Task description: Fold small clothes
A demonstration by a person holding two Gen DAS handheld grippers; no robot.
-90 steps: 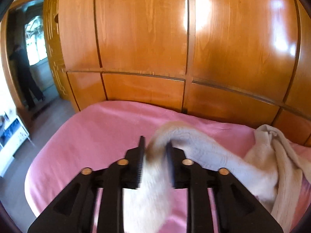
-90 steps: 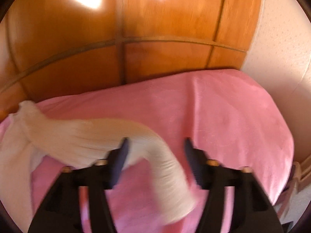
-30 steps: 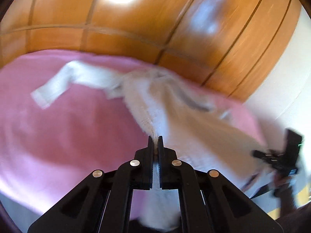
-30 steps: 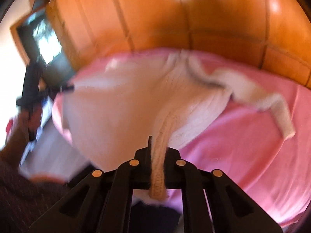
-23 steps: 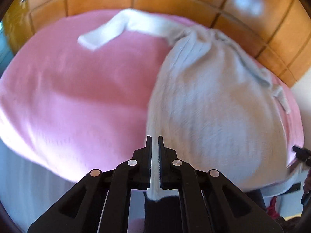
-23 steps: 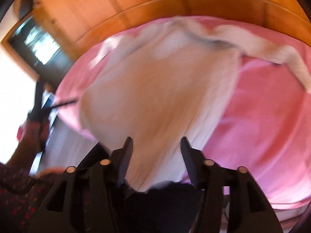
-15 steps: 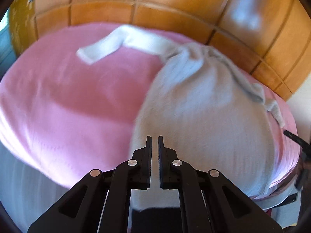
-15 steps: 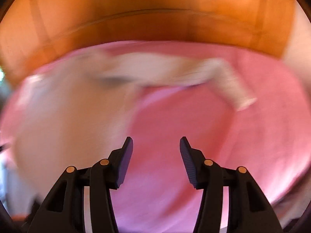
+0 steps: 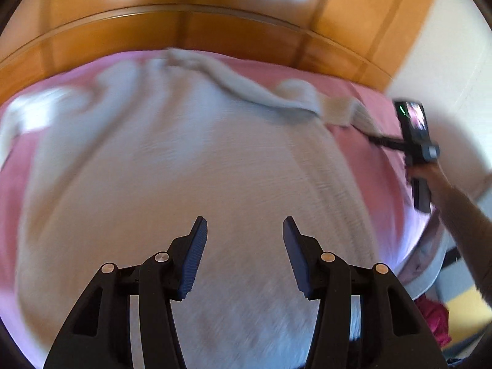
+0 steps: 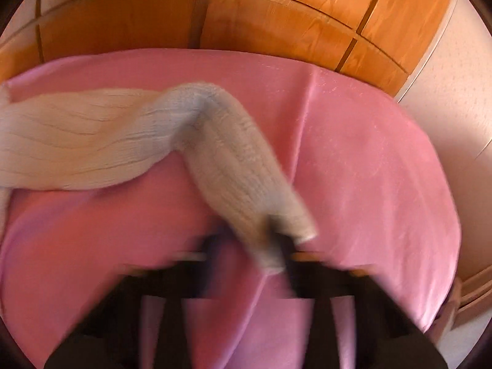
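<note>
A cream knit sweater (image 9: 184,160) lies spread on the pink bed cover (image 9: 369,153). My left gripper (image 9: 244,224) hovers over its body near the hem, and its jaws are opening with nothing pinched between them. The right sleeve (image 10: 233,166) bends down across the cover towards my right gripper (image 10: 252,246). That gripper is blurred and shut on the sleeve's cuff. In the left wrist view the right gripper (image 9: 373,138) shows at the far right, in a person's hand (image 9: 430,172), its tip at the cuff (image 9: 338,110).
Orange wooden panels (image 10: 276,24) rise behind the bed. A cream wall (image 10: 455,92) stands at the right, close to the bed's right edge (image 9: 430,264). A red cloth (image 9: 436,319) lies on the floor beyond that edge.
The left gripper let go of the hem, opened and swung over the sweater's body. The right gripper moved from the hem to the right sleeve and shut on its cuff.
</note>
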